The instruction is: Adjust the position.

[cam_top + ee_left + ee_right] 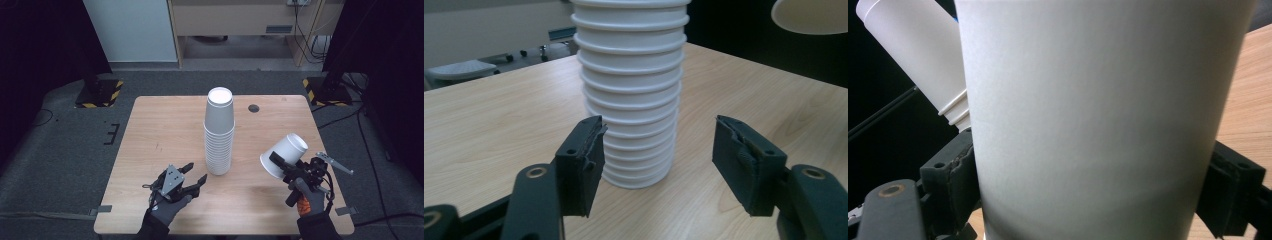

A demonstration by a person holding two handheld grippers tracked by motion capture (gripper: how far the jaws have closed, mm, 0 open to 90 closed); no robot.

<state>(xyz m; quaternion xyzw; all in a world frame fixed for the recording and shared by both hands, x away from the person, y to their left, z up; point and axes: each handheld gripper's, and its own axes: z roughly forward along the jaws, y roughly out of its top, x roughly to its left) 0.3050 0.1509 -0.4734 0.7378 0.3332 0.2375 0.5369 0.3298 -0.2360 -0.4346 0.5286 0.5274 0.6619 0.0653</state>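
High view: right tongs clamping white cup, beside cup stack.

cup stack: top cropped | held cup: rim, base cropped (hides table)

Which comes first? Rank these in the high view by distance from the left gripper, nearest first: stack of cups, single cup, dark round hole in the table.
1. stack of cups, just right of the left gripper.
2. single cup, farther right, clamped in the right gripper.
3. dark round hole, near the table's far edge.
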